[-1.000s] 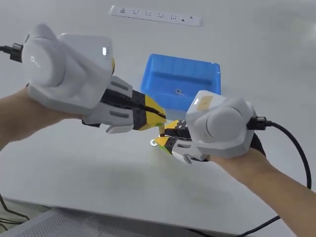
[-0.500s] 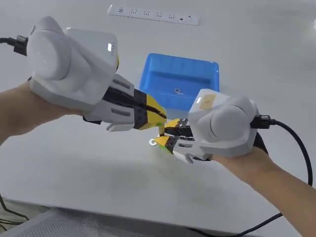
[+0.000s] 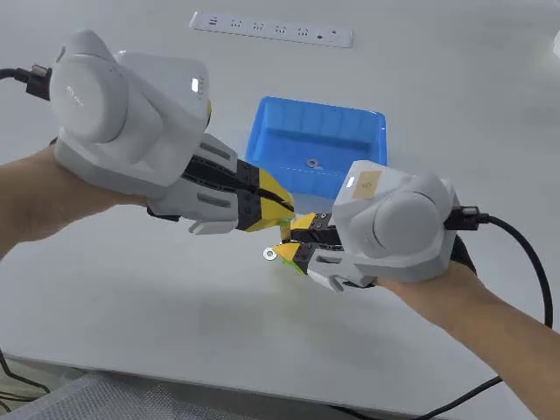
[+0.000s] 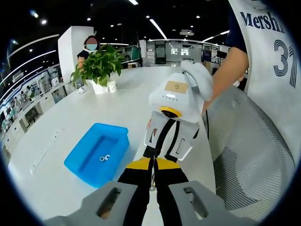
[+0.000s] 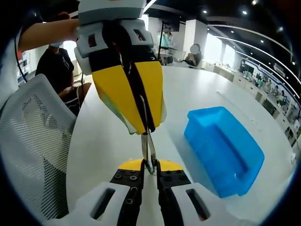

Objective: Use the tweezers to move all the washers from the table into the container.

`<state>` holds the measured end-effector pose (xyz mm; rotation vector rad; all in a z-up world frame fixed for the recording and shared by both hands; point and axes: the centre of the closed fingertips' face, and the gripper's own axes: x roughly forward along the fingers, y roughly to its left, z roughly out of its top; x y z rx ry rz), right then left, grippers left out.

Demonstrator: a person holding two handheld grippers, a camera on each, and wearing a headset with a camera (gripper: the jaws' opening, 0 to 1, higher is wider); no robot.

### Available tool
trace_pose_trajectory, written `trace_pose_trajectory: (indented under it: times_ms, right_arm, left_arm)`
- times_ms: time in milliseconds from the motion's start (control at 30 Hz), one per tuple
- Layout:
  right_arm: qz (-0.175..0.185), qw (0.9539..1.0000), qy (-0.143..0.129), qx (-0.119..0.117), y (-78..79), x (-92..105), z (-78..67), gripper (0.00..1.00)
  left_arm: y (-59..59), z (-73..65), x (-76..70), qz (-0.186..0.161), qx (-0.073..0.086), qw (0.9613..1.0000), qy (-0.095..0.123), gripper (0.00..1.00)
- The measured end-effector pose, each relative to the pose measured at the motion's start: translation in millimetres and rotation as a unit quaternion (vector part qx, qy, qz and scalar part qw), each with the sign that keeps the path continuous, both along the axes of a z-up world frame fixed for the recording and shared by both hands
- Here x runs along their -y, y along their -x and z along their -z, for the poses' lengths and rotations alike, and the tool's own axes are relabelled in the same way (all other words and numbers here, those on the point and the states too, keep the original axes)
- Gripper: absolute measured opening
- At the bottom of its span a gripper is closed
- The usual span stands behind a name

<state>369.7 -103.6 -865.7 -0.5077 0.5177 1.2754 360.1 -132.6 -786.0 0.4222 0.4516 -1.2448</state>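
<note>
Holding tweezers [image 5: 148, 148] | left gripper [image 3: 283, 208], right gripper [image 3: 290, 243] both clamped on them | washer [image 3: 270, 254] just beside right gripper's tips | blue container [image 3: 280, 131] beyond both | jersey [image 4: 263, 56] reads "Mersh…"

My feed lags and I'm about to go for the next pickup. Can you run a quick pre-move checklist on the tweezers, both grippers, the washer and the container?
1. Left gripper holds the thin metal tweezers: ok, jaws closed on them.
2. Right gripper holds the same tweezers: ok, jaws closed on their other end.
3. Tweezer tips free to pinch: cannot tell, hidden.
4. Small silver washer lies loose on the white table: ok, beside the right gripper.
5. Blue plastic container open and unobstructed: ok.
</note>
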Motion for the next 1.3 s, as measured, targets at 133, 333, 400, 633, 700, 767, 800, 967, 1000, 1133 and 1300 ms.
trace_pose_trajectory:
  times_ms: [133,333,400,633,700,767,800,967,1000,1133,1300]
  right_arm:
    - [0.001,1.0,-0.002,0.001,-0.4,-0.9,-1.8,0.11]
    - [0.002,0.9999,-0.009,0.009,-3.1,-2.8,-12.4,0.11]
    - [0.002,0.9998,-0.011,0.015,-4.6,-3.3,-18.0,0.11]
    - [-0.002,0.999,-0.02,0.041,-14.8,-2.5,-40.2,0.11]
    - [0.002,0.9985,-0.024,0.049,-19.7,-1.2,-47.7,0.11]
    - [0.007,0.998,-0.028,0.056,-24.9,0.7,-53.7,0.11]
    - [0.009,0.9978,-0.03,0.059,-27.3,1.6,-56.8,0.11]
    - [0.02,0.9958,-0.034,0.083,-45.5,6.1,-72.8,0.11]
    - [0.021,0.9955,-0.035,0.086,-48.5,6.3,-74.6,0.11]
    - [0.03,0.9942,-0.039,0.096,-63.9,7.3,-82.0,0.11]
    - [0.036,0.9931,-0.038,0.104,-82.8,6.9,-85.5,0.11]
  left_arm:
    - [-0.1,-2.2,-1.1,-0.001,0.002,1.0,0.001,0.05]
    - [-2.3,-11.9,-3.2,-0.001,0.009,1.0,0.002,0.05]
    - [-3.0,-16.4,-3.5,0.0,0.013,0.9999,0.001,0.05]
    - [-9.9,-39.1,-2.4,0.016,0.036,0.9992,-0.005,0.05]
    - [-12.7,-44.8,-1.3,0.02,0.044,0.9988,-0.005,0.05]
    - [-17.9,-47.7,-0.5,0.025,0.055,0.9982,-0.006,0.05]
    - [-21.0,-52.1,0.5,0.027,0.061,0.9978,-0.006,0.05]
    - [-34.8,-66.4,4.4,0.037,0.082,0.9959,-0.005,0.05]
    - [-37.8,-68.0,4.4,0.038,0.085,0.9957,-0.005,0.05]
    - [-54.9,-72.3,3.9,0.041,0.095,0.9946,-0.005,0.05]
    - [-73.0,-74.6,4.7,0.047,0.106,0.9933,-0.008,0.05]
